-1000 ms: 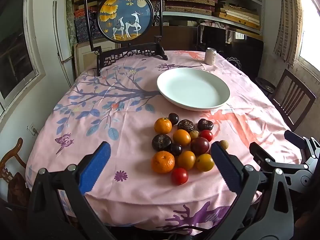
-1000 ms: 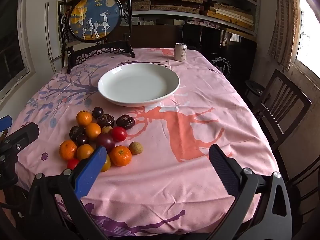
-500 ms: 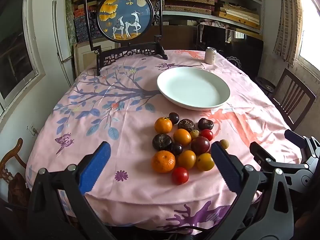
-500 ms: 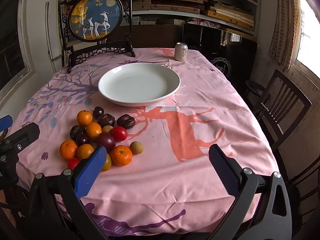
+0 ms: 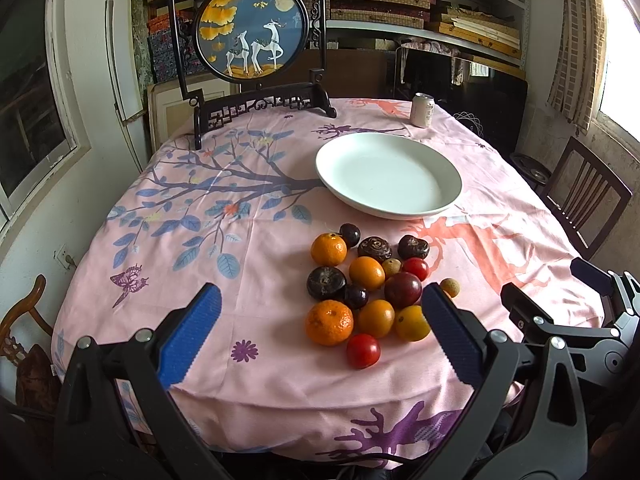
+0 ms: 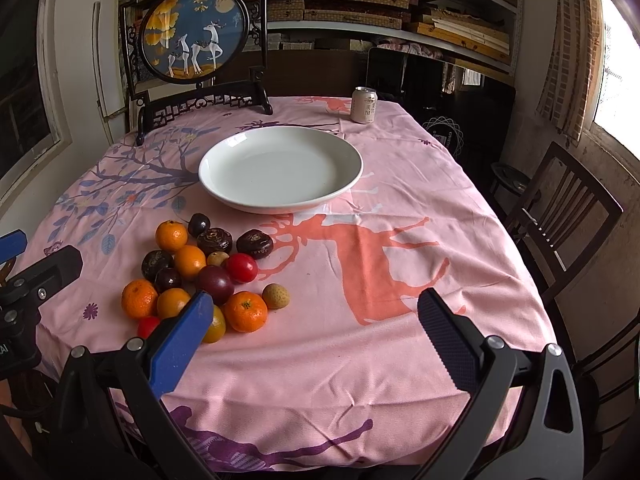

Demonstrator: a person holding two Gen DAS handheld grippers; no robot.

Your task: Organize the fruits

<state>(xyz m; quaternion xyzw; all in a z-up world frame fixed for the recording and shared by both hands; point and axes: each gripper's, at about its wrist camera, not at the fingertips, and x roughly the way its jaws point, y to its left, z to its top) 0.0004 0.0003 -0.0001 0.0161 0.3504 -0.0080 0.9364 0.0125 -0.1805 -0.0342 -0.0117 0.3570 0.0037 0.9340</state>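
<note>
Two grippers are held at the near edge of the table — the left gripper and right gripper, both spread wide, nothing between the fingers. Bare pink tablecloth is seen ahead of the right one. The fruit cluster lies just beyond the left fingers — the white plate sits behind it, apart.

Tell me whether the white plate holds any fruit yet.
Empty. The white plate shows only its bare surface; all the fruits lie clustered on the tablecloth in front of it.
</note>
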